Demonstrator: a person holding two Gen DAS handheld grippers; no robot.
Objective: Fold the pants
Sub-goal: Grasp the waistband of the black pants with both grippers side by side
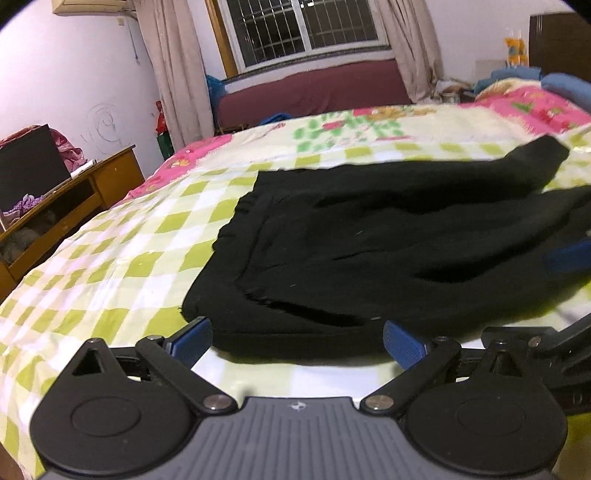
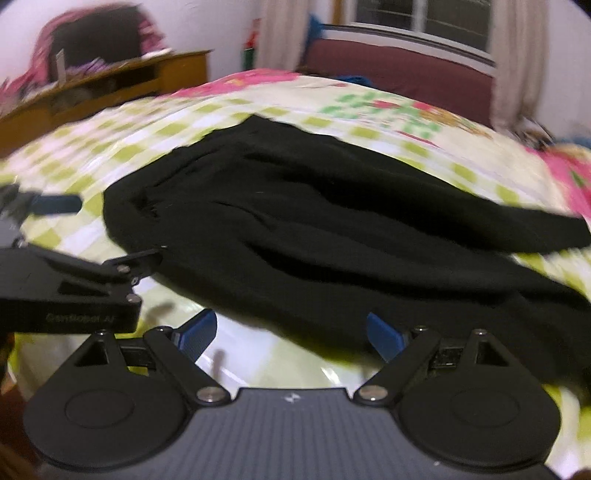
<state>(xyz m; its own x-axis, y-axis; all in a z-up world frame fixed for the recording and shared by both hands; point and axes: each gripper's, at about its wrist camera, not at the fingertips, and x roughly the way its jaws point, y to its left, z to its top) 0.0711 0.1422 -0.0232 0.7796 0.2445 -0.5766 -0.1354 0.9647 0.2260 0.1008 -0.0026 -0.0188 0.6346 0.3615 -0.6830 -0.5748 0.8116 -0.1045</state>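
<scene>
Both the left gripper and right gripper are hanging with jaws spread wide and empty at the near edge of the black pants, which are lying rumpled across the checked bedspread, a window showing beyond.

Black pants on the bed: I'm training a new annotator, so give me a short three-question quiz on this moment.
1. True or false: the left gripper is shut on the black pants.
2. What do the pants lie on? A) wooden desk B) checked bedspread C) floor
3. Fill in: the right gripper has its jaws ____, at the near edge of the pants.

Key: 1 false, its jaws are open and grip nothing; 2 B; 3 open.
</scene>
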